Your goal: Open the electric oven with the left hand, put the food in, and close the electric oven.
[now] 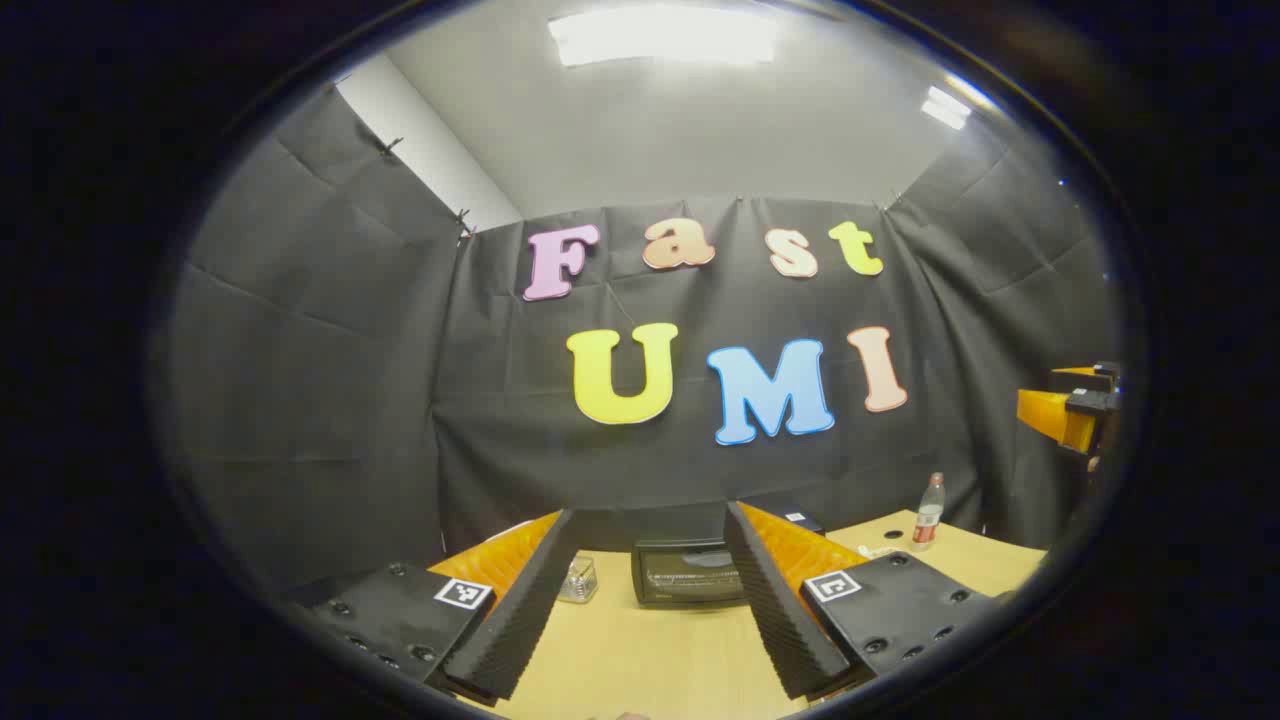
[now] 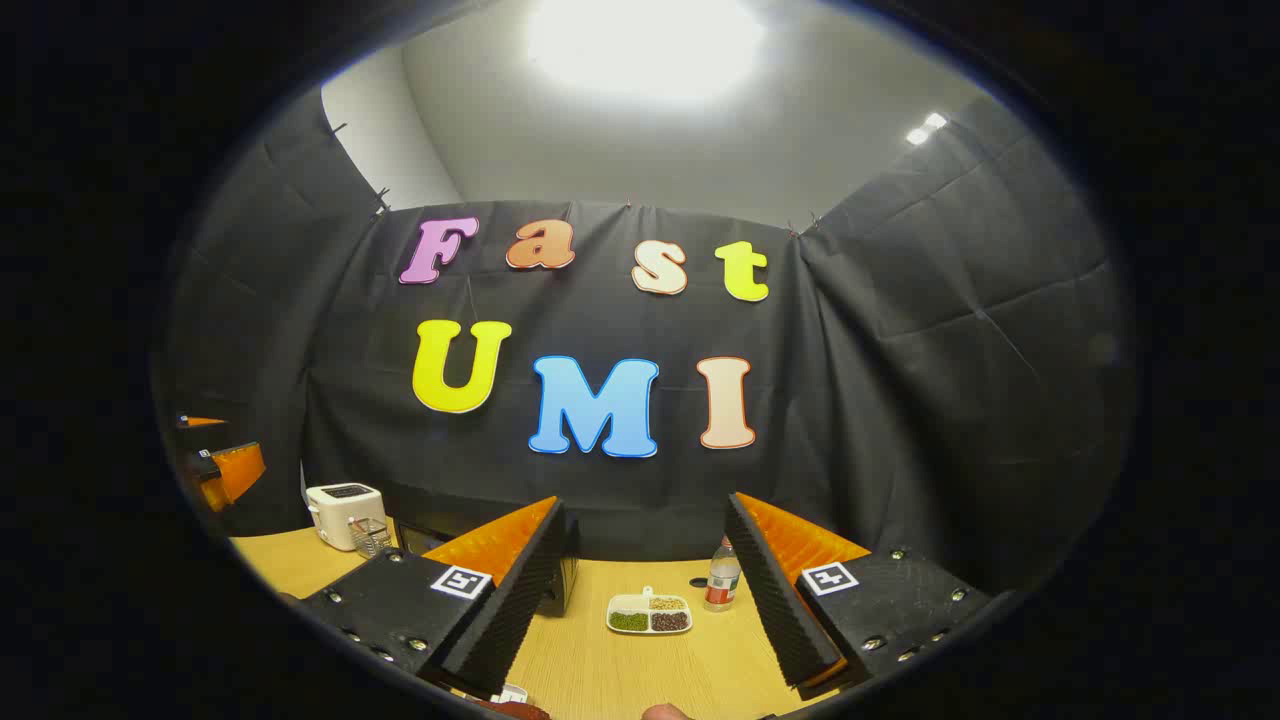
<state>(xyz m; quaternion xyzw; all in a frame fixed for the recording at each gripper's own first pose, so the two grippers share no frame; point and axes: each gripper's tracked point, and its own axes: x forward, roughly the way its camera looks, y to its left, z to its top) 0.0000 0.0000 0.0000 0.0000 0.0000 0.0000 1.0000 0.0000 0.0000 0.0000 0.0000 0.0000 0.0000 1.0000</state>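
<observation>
- Left gripper (image 1: 650, 600): released, fingers spread wide, nothing between them; held above the table (image 1: 660, 660) and aimed at the far edge.
- Right gripper (image 2: 650, 600): also released and empty, fingers apart, raised over the table's near part.
- Oven (image 1: 688, 572): dark box at the table's far edge, against the booth wall, seen straight ahead between the left gripper's fingers. Door appears shut; its handle is too small to make out.
- Tray (image 2: 650, 614): small white divided dish of food in three portions, mid-table, ahead of the right gripper, well apart from it.
- Bottle (image 2: 722, 578): upright, just beside the tray's far right corner.
- Glass (image 1: 579, 578): small clear vessel just left of the oven at the far edge.
- Toaster (image 2: 344, 514): white appliance at the far left corner in the right gripper view, with a clear cup near it.
- Step in hand, by judgement: approach to the oven door; nothing is opened or loaded yet, so the task is at its start.
- Method, by judgement: keep the left gripper centred on the door, come in level, and close both fingers across the handle before pulling. Swing the door along its hinge arc, not straight back, so the oven does not slide.
- Caution: the glass stands close to the oven's left side; steer clear of it. Hold the right gripper away until the door is fully open.
</observation>
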